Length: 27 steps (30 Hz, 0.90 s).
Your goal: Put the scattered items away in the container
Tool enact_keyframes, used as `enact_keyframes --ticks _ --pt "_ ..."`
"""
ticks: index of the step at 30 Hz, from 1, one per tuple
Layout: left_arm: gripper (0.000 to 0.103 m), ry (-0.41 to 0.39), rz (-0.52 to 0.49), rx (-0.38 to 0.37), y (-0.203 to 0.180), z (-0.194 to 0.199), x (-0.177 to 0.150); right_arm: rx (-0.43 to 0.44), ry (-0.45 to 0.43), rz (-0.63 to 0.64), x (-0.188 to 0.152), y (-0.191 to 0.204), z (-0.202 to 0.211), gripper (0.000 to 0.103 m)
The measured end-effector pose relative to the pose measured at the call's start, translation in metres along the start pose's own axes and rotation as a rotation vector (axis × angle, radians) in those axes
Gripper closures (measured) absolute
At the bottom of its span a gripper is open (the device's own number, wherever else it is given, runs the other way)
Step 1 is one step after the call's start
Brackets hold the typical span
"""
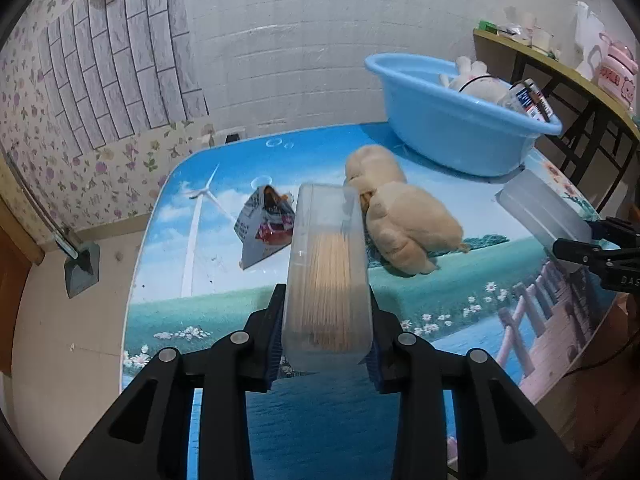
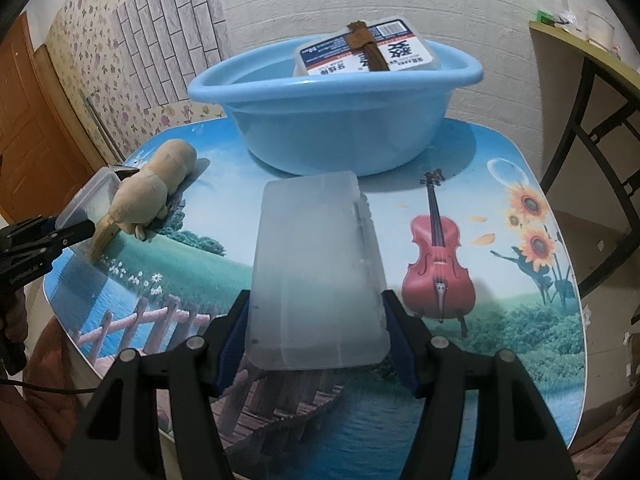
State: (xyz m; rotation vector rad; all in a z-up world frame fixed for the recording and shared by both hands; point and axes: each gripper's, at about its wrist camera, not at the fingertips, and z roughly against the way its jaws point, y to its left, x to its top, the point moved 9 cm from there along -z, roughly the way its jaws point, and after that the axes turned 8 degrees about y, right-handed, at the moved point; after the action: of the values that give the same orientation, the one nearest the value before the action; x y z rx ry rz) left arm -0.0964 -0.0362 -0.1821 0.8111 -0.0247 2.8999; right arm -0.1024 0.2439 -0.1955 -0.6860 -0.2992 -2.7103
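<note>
**Two boxes up, one basin to fill**

While both grippers hold cargo, each should travel to the basin (image 2: 336, 128) by turns. The left gripper (image 1: 326, 344) is clamped narrow on a toothpick box (image 1: 326, 280), raised over the table (image 1: 328, 420) beside the plush (image 1: 400, 216) and carton (image 1: 266, 226). The right gripper (image 2: 318, 336) grips a wider frosted case (image 2: 318, 264). Lift each clear of the rim, lower inside, then release, avoiding the packet (image 2: 368, 50) already there.

I'm in a home room: floral wallpaper (image 1: 36, 92), a wooden door (image 2: 28, 128), a scenic-print table (image 2: 500, 184).
</note>
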Motion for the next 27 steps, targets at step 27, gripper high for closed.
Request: enact_keyframes --ticks 27 --pt "0.072 -0.109 0.006 -0.045 -0.007 0.046 0.025 0.023 -0.084 0.221 0.006 0.056 0.034 0.043"
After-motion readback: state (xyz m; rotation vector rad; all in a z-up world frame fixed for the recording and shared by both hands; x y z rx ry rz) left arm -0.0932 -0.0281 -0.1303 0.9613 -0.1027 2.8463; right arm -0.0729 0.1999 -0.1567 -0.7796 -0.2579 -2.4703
